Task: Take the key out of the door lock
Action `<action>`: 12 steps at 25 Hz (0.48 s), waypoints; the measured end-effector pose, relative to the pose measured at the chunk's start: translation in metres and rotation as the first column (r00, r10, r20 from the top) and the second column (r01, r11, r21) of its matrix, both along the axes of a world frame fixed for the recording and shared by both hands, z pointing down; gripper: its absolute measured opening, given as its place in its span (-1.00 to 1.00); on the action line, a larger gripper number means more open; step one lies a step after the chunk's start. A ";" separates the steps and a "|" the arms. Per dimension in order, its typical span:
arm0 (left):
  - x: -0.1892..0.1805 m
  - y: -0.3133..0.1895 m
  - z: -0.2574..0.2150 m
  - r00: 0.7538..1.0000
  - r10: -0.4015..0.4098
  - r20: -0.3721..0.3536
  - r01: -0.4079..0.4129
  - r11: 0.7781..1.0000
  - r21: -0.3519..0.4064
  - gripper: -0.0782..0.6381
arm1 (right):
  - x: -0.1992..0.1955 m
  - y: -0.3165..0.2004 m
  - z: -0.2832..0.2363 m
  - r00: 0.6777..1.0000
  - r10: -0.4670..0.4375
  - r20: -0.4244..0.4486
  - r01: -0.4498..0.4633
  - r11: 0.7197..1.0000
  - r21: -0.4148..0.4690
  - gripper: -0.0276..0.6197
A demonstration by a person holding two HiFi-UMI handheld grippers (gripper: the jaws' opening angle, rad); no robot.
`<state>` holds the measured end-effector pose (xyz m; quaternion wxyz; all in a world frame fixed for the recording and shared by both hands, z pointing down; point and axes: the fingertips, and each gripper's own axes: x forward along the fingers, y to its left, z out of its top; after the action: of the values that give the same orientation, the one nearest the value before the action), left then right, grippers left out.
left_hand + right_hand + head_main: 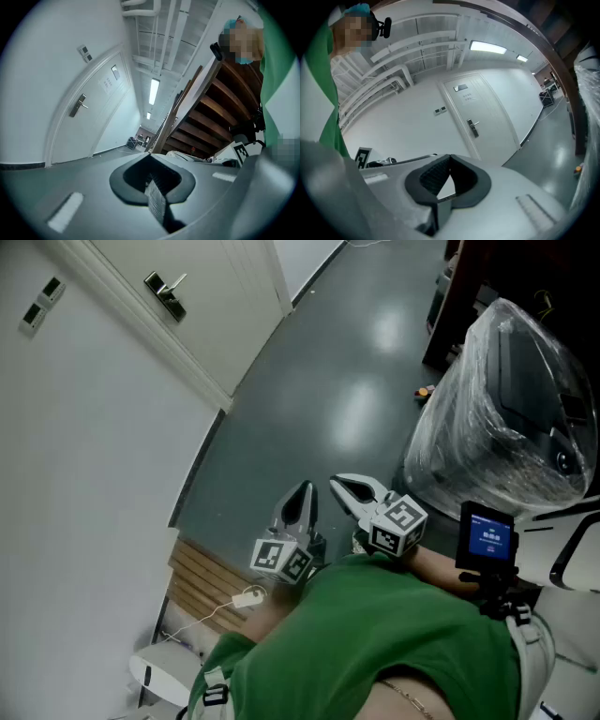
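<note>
The door (220, 306) stands at the far upper left of the head view, and its lock plate with the lever handle (167, 294) is well apart from both grippers, with a long stretch of dark floor (319, 418) between. The key itself is too small to make out in any view, so its place can only be judged as at that lock, below or beside the lever. The left gripper (303, 491) is held close in front of the person's green shirt (375, 634) with its jaws pressed together on nothing, and it points up the picture, so the lock lies ahead of it and off to its left; its own view shows the handle (77, 105) far over on the left. The right gripper (342, 486) sits just beside it, its jaw tips likewise meeting with nothing between them, and it angles toward the door, so in its own view the handle (473, 127) stands nearly above the tips. The left one is on the door's side, yet the right looks better aimed. Either must close the whole gap first and spread its jaws; the key should then pull straight out from the door face
</note>
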<state>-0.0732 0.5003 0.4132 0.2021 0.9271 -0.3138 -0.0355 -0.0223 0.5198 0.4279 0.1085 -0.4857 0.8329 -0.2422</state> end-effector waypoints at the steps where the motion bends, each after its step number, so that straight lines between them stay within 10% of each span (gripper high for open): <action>1: 0.000 0.000 0.000 1.000 0.000 0.000 0.000 1.000 -0.001 -0.79 | 0.000 0.000 0.002 1.000 -0.002 -0.007 0.002 1.000 -0.003 -0.91; 12: -0.006 -0.001 0.000 1.000 -0.024 0.006 0.024 1.000 -0.006 -0.79 | 0.001 -0.001 -0.004 1.000 0.014 0.025 -0.014 1.000 0.001 -0.91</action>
<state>-0.0794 0.4995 0.4130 0.2037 0.9226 -0.3257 -0.0342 -0.0217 0.5187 0.4239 0.1207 -0.4885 0.8281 -0.2469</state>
